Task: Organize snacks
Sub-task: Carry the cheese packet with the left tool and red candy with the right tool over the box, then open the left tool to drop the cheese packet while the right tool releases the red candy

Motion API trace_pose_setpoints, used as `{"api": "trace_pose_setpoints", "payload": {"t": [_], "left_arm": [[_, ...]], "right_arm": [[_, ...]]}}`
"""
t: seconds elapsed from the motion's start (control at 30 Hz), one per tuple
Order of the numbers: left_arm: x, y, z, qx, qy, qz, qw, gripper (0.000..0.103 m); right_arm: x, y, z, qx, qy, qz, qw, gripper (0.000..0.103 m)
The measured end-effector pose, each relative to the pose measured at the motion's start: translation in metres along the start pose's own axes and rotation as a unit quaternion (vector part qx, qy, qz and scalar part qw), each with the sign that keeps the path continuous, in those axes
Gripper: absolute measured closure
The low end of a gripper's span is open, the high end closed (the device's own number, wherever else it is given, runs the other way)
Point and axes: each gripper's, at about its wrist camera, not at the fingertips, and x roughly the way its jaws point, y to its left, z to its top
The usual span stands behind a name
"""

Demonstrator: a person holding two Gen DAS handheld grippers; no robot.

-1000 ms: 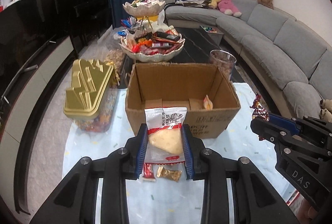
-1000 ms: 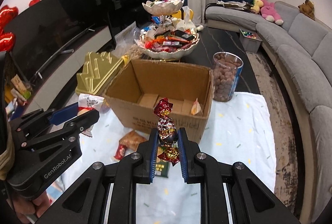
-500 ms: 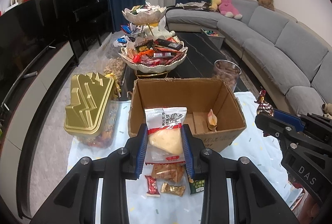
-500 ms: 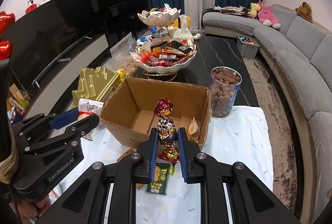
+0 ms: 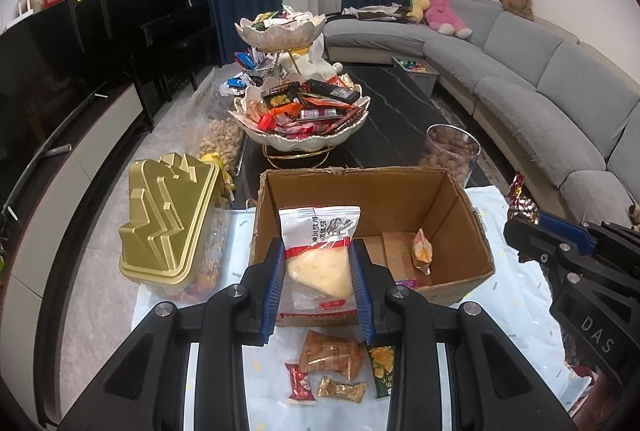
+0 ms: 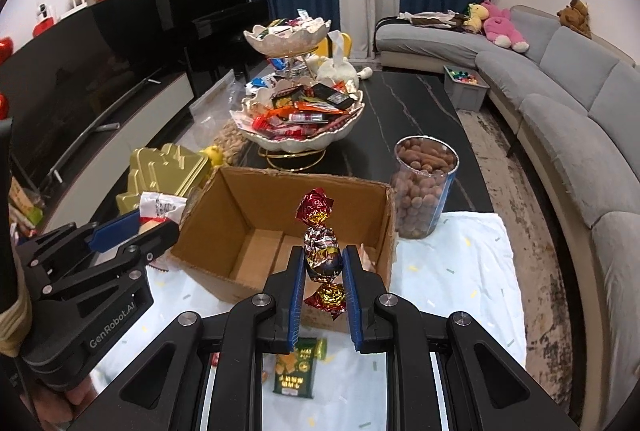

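Observation:
An open cardboard box (image 5: 456,199) (image 6: 224,223) stands on the white cloth, with one small orange packet (image 5: 422,251) inside. My left gripper (image 5: 318,287) is shut on a clear packet holding a pale wedge-shaped snack (image 5: 318,263), held over the box's near wall. My right gripper (image 6: 323,283) is shut on a red and silver foil-wrapped candy (image 6: 320,251), also above the box's near edge. Each gripper shows in the other's view: the right gripper (image 5: 524,227) at the right, the left gripper (image 6: 148,231) at the left. Several loose snacks (image 5: 332,353) and a green packet (image 6: 296,371) lie on the cloth below.
A two-tier shell-shaped snack stand (image 5: 304,135) (image 6: 304,135) full of wrappers sits behind the box on the dark table. A clear jar of nuts (image 6: 424,191) is at the box's right, a gold-lidded container (image 5: 168,227) at its left. A grey sofa (image 5: 560,103) curves along the right.
Both grippers have drawn back towards me with their snacks held. The box sits farther off, and more loose snacks on the cloth have come into view beneath them.

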Motion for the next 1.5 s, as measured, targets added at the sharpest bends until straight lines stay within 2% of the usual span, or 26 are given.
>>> {"api": "trace_pose_setpoints", "payload": {"t": [0.8,1.3,1.4,1.43,1.5], "left_arm": [[0.059,0.009,0.017,-0.021,0.017,0.011,0.9996,0.071],[0.083,0.017,0.021,-0.032,0.031,-0.001,0.9990,0.069],[0.082,0.017,0.021,-0.030,0.029,0.002,0.9991,0.061],[0.080,0.017,0.021,-0.029,0.028,0.003,0.9992,0.054],[0.077,0.017,0.022,-0.026,0.023,0.005,0.9994,0.047]], "right_arm": [[0.053,-0.002,0.015,0.016,0.011,-0.042,0.999,0.083],[0.074,0.000,0.025,0.007,0.013,-0.041,0.999,0.083],[0.074,0.001,0.026,0.001,0.011,-0.043,0.999,0.082],[0.073,0.001,0.026,0.002,0.011,-0.041,0.999,0.079],[0.072,0.002,0.027,0.001,0.007,-0.044,0.999,0.064]]}}
